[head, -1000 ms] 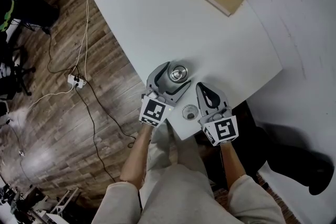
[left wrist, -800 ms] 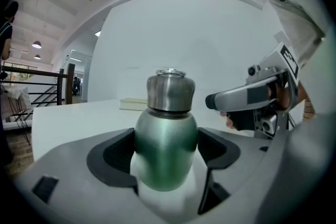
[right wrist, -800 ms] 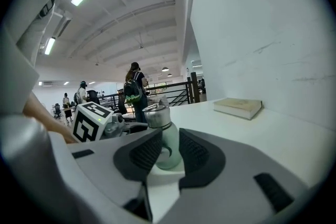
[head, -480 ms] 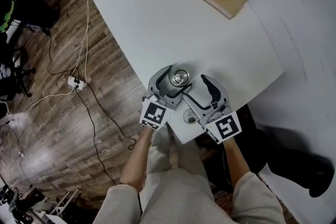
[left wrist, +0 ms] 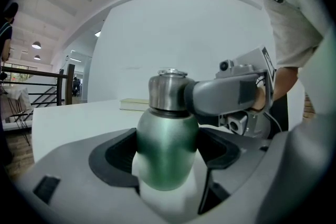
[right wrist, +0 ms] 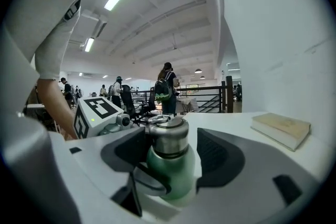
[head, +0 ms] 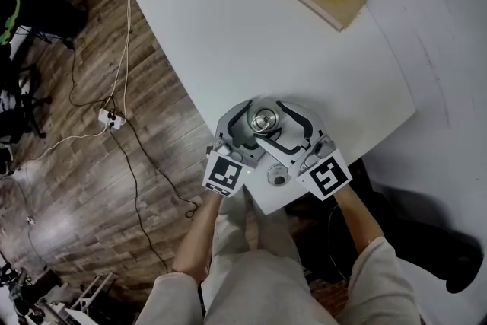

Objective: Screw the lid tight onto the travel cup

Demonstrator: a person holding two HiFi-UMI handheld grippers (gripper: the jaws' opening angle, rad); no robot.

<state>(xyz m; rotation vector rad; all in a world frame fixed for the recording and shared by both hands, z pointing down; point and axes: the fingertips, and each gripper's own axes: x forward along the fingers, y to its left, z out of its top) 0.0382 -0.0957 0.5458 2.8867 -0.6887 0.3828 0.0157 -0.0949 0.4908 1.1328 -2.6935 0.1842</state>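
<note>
Head view: the travel cup (head: 263, 119) stands close to the near corner of the tabletop (head: 228, 27), and both grippers reach it from the person's side. The left gripper (head: 249, 120) wraps its body, and the right gripper (head: 272, 125) straddles its top. A small round piece (head: 278, 179), which I cannot identify, lies by the near edge under the right gripper. This near the corner, a sideways shove during the twist could probably send the cup off the edge.

Left gripper view: these jaws pinch the green body low down. The cup is upright, its long axis vertical, with the steel lid (left wrist: 168, 92) pointing up. If this hold is too light, the whole cup would likely spin with the lid instead of tightening.

Right gripper view: the jaws stand spread, having just been opening, with the lid between them and a gap on each side. Closing off-centre or tilted could tip the cup or cross the thread. Clamping too low would catch the body's shoulder rather than the lid.
</note>
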